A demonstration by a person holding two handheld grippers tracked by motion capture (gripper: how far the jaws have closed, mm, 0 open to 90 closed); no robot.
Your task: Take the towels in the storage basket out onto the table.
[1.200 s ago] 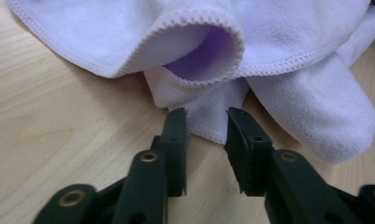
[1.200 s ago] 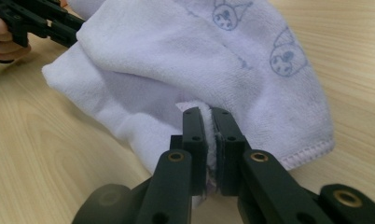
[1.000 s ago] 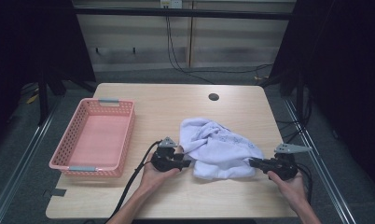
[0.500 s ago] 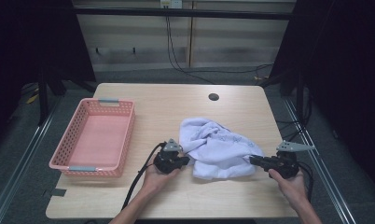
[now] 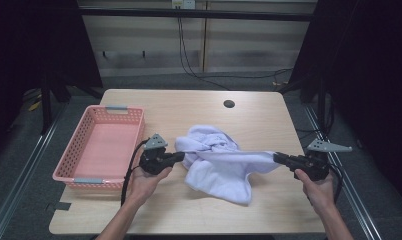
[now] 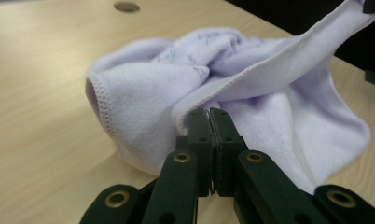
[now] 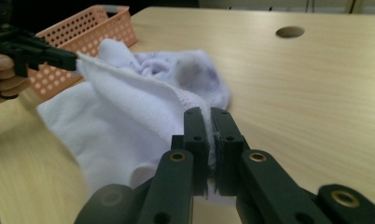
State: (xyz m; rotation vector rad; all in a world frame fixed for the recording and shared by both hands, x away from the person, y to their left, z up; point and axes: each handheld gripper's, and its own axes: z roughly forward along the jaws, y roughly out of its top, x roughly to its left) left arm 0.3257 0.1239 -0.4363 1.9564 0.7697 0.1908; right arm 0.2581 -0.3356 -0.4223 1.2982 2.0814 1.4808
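A pale lilac towel lies bunched on the wooden table, with one edge drawn taut between the two grippers. My left gripper is shut on the towel's left edge, and in the left gripper view its jaws pinch the hemmed cloth. My right gripper is shut on the right end; its jaws have just closed slightly further, with the towel between them. The left gripper also shows in the right gripper view, holding the far corner. Both ends hang a little above the table.
A pink perforated basket stands at the table's left, close to my left hand. A round cable hole sits at the table's far middle. Dark floor and cables surround the table.
The left gripper has closed on the towel's left edge and risen with it. The right gripper has lifted its end slightly. The towel's edge now stretches between them.
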